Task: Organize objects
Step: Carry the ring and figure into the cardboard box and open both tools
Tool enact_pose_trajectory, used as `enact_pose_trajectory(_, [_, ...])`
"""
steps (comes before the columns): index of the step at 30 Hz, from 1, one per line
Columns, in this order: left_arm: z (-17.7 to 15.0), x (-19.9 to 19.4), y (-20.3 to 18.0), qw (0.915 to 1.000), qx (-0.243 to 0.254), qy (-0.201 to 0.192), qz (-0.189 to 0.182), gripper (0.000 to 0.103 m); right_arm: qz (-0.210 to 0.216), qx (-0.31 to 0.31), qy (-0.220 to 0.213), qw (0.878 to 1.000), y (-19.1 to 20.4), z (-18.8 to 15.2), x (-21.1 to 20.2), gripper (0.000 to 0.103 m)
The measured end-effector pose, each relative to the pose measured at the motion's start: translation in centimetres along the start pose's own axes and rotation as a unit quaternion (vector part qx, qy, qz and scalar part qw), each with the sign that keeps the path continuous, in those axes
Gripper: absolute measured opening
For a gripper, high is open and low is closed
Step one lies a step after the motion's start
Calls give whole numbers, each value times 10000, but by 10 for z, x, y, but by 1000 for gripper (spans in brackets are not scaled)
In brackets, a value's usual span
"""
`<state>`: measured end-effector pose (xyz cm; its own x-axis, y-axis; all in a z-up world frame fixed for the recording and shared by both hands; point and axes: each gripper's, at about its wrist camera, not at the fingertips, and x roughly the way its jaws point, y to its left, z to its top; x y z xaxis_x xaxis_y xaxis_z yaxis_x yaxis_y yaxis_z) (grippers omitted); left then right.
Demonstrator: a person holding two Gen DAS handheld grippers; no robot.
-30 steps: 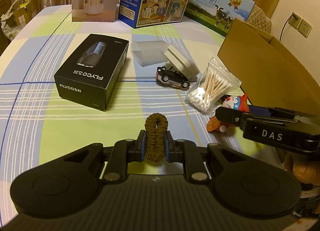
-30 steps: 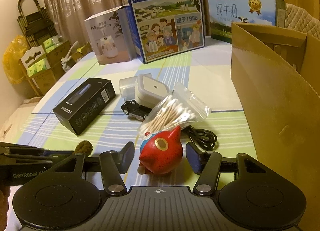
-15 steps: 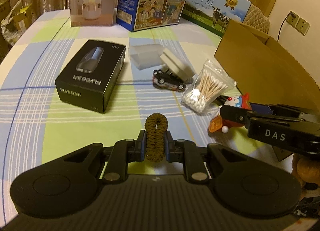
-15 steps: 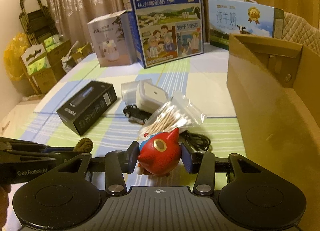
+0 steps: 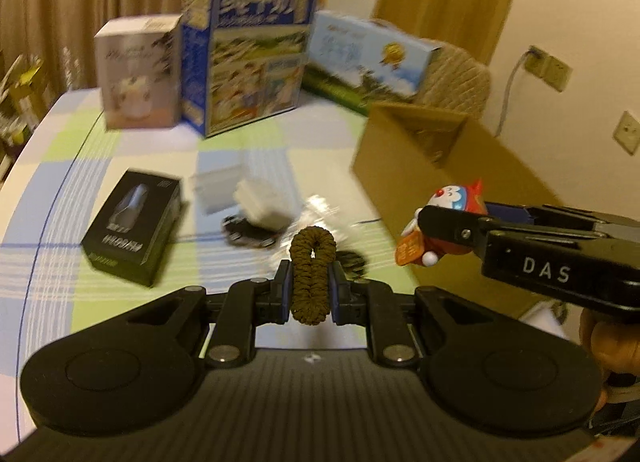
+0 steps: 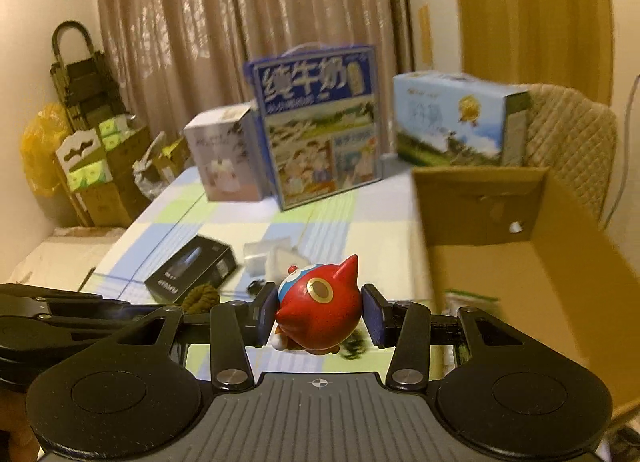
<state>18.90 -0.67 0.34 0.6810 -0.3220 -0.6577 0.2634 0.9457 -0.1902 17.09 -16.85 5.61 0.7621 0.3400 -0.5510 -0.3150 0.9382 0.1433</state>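
- A brown braided cord loop is being clenched between the pads of the left gripper, upright, above the tablecloth.
- A red round toy figure is being grasped by the right gripper, both pads pressed on its sides; from the left wrist it is being seen at 3 o'clock, clear of the table.
- The step in hand is judged to be the carry to the cardboard box, which is standing open at 2 o'clock of both grippers.
- For a good drop, each piece is best brought over the rim before the pads are let go, and the two grippers, now close side by side, are best kept apart.
- Inside the box, something pale with green print is being glimpsed low down; it is too blurred to be named.
- Left on the table at 11 o'clock are a black product box, a white charger and a toy car.
- Farther off, at 12 o'clock, milk cartons and a humidifier box are standing shut; their contents are hidden.
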Motion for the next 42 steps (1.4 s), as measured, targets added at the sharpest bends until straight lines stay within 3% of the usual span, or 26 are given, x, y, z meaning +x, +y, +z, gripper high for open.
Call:
enact_pose_trajectory(10, [29,-9,-94,9974,400,-72,-602,14,-631,289,-191,9974,-84,16,-58,42])
enact_pose_trajectory(21, [48,31,-166,9928,682,109,-978,14,-965,640,-196,9931,-152,11,-76,42])
enact_pose_trajectory(25, [47,49,-176,9922,691,209,-1016,16,-994,741,-172,9921,-166,6,-77,42])
enact_pose_trajectory(26, [46,53,-178,9922,696,227,-1008,24,-997,768,-162,9919,-169,5,-77,42])
enact_pose_trajectory(27, [45,57,-179,9928,663,222,-978,37,-997,798,-149,9917,-171,3,-77,42])
enact_pose_trajectory(29, [44,63,-176,9935,544,245,-967,45,-999,836,-128,9914,-175,1,-76,42])
enact_pose_trajectory(42, [45,48,-145,9972,366,151,-633,46,-869,912,-60,9920,-174,-4,-72,42])
